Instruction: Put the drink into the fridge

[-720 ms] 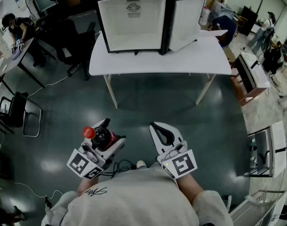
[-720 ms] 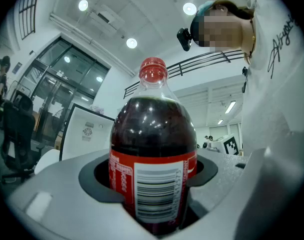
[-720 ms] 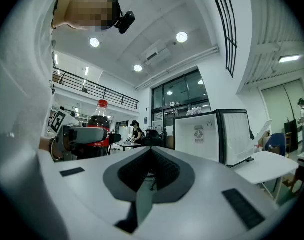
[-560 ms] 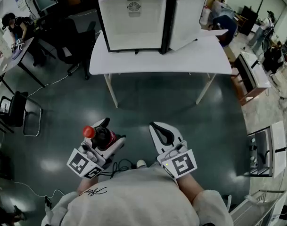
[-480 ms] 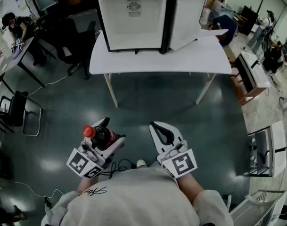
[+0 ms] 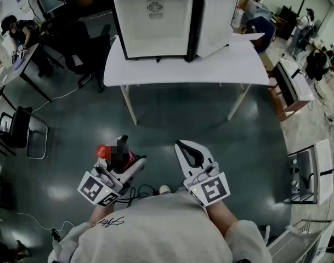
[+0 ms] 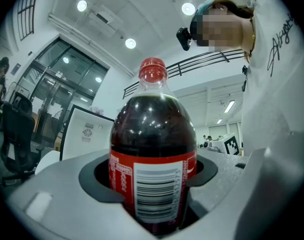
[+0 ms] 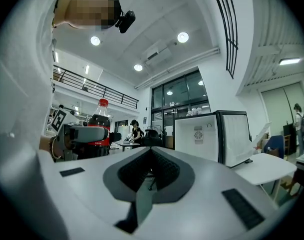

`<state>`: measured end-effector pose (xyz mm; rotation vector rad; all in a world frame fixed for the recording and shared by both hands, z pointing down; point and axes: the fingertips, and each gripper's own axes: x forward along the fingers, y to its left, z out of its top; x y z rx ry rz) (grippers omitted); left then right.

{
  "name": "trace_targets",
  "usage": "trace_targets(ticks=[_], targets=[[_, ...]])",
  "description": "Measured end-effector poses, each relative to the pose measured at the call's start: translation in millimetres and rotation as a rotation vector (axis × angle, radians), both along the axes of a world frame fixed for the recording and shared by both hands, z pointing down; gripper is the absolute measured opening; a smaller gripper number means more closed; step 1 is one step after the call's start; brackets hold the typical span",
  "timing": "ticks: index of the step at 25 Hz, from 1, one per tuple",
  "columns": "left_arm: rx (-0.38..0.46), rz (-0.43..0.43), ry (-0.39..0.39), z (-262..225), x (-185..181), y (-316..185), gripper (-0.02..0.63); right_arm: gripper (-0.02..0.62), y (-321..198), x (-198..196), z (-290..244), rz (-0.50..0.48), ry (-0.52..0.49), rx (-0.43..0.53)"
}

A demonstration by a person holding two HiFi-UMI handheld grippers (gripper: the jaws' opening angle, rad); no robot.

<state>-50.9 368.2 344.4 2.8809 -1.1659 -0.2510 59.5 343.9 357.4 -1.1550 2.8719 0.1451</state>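
Left gripper [image 6: 125,152] is clamped on the cola bottle [image 7: 152,154]. Its jaws stand wide, with a pad pressed on each side of the bottle at label height. Right gripper [image 6: 184,147] has its jaws closed together, nothing between them.

Everything below is placed against the white table [image 6: 183,73]:
- Dark floor [image 6: 172,116] runs from the table's near edge back to the person. Both grippers hang over it, well short of that edge and close to the person's chest.
- Fridge [image 6: 154,26] stands on the table's far side, left of centre. Its white interior faces the person.
- Fridge door [image 6: 217,22] is swung open to the right and still sits over the tabletop.
- Black chair [image 6: 16,130] is on the floor well off the table's left end.
- A person at a desk [image 6: 16,29] is further out past that same end.
- The bottle is upright in the left gripper, on the person's side of the table and well apart from it. It is not in the fridge.
- Right gripper is just beside the left one, in line with the table's middle.
- Label [image 7: 154,184] has its barcode turned toward the left gripper view.
- Red cap [image 7: 152,70] is on.
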Motion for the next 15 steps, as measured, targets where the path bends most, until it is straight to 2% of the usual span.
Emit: trace_targets(ticks=[7, 11, 15], targets=[[0.001, 0.009, 0.014, 0, -1, 3, 0.327, 0.012, 8, -3, 1, -0.004, -0.009, -0.005], [0.001, 0.014, 0.012, 1, -2, 6, 0.327, 0.012, 12, -3, 5, 0.003, -0.013, -0.041], [-0.003, 0.015, 0.009, 2, -3, 8, 0.327, 0.012, 12, 1, 4, 0.015, -0.011, -0.015]])
